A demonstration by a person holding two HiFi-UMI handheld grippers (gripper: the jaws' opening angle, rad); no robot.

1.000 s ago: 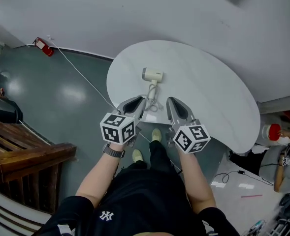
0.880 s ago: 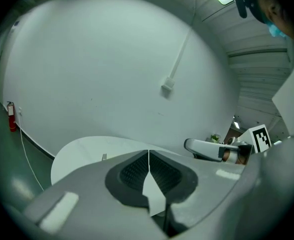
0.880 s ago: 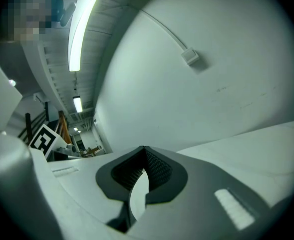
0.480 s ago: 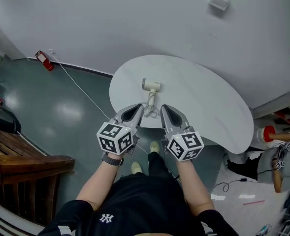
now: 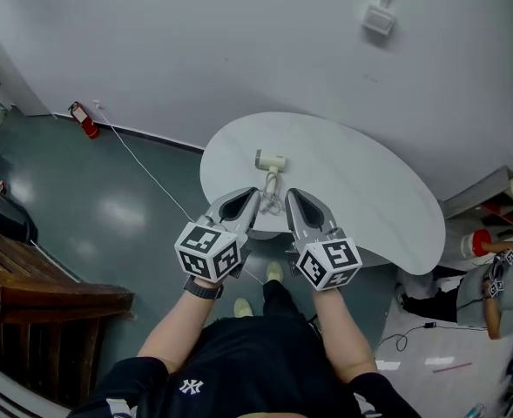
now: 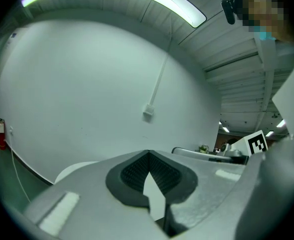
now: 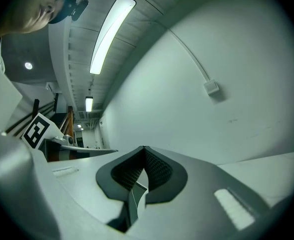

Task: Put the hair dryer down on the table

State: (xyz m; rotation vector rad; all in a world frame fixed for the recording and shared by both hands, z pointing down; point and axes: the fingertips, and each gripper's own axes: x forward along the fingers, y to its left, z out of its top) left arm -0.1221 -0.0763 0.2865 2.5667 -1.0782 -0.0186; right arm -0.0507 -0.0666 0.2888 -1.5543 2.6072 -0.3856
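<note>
A cream hair dryer [image 5: 270, 160] lies on the round white table [image 5: 361, 190], handle toward me, its cord [image 5: 272, 202] coiled at the near edge. Both grippers hover side by side at the table's near edge, short of the dryer. My left gripper [image 5: 248, 197] is shut and empty; in the left gripper view its jaws [image 6: 147, 154] meet at the tips against the bare wall. My right gripper [image 5: 294, 197] is shut on nothing too, its tips [image 7: 144, 149] touching in the right gripper view. The dryer is out of sight in both gripper views.
A red fire extinguisher [image 5: 84, 118] stands by the wall at left, with a white cable [image 5: 143, 159] running across the grey floor. Wooden steps [image 5: 30, 290] fill the lower left. A person [image 5: 500, 277] sits at far right beside a red object [image 5: 472, 238].
The head view has drawn back, so the table and dryer look smaller and sit lower in the frame. Both grippers stay shut and side by side. The dryer has not moved.
</note>
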